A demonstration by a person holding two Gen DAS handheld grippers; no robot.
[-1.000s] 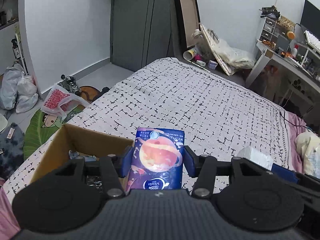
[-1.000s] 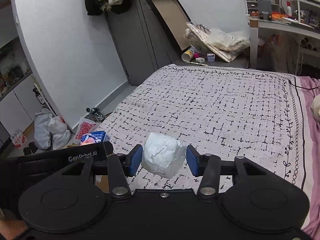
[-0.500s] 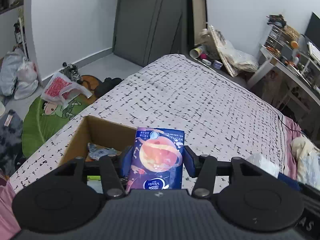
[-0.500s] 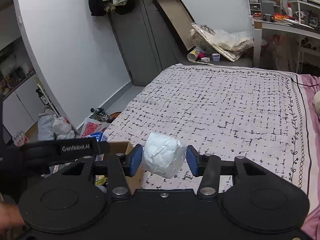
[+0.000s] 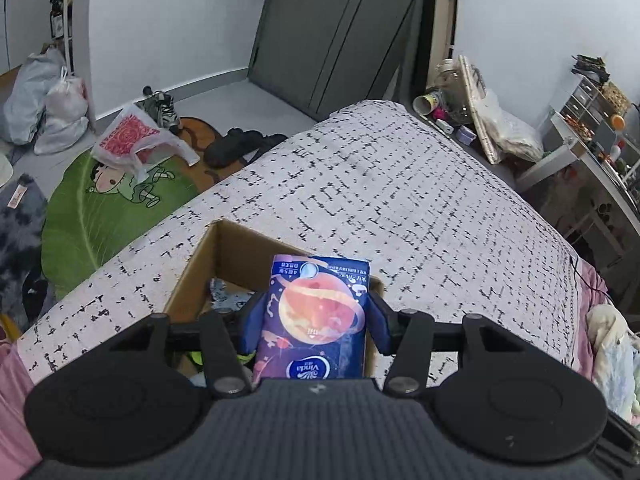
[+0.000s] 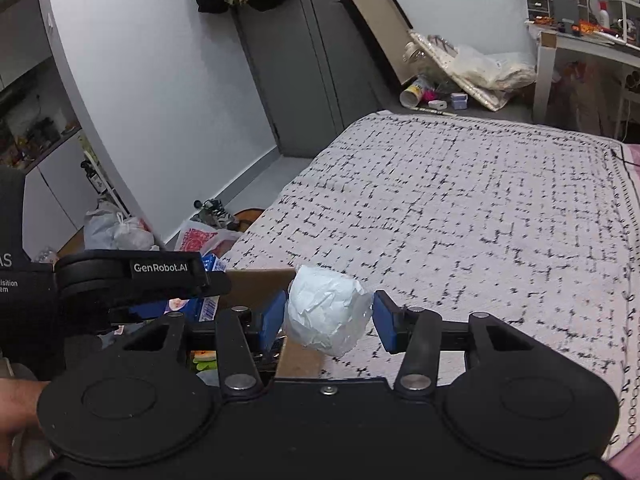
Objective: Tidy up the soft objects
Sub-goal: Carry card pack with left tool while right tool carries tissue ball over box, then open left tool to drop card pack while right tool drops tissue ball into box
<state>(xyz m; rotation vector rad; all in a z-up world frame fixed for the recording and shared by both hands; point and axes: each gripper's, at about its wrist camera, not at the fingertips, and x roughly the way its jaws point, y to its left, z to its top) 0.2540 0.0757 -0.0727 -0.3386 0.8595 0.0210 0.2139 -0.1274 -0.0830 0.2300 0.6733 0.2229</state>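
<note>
My left gripper [image 5: 316,320] is shut on a blue Vinda tissue pack [image 5: 316,316] with a pink planet print, held above the open cardboard box [image 5: 200,256] that stands on the bed's near left corner. Several small items lie inside the box. My right gripper [image 6: 328,320] is shut on a crumpled white tissue bundle [image 6: 326,314], over the box's right wall [image 6: 256,284]. The left gripper's black body [image 6: 132,276] shows in the right wrist view, just left of the right gripper, with the tissue pack [image 6: 200,304] partly hidden under it.
The bed [image 5: 400,200] has a white cover with black dashes. A green cartoon rug [image 5: 104,208], bags [image 5: 48,104] and shoes [image 5: 240,144] lie on the floor to the left. A desk [image 5: 592,160] stands at the right. Cloths [image 5: 612,352] lie at the bed's right edge.
Both grippers have moved left with their loads, from over the bed to above the box. The box now lies more directly under them.
</note>
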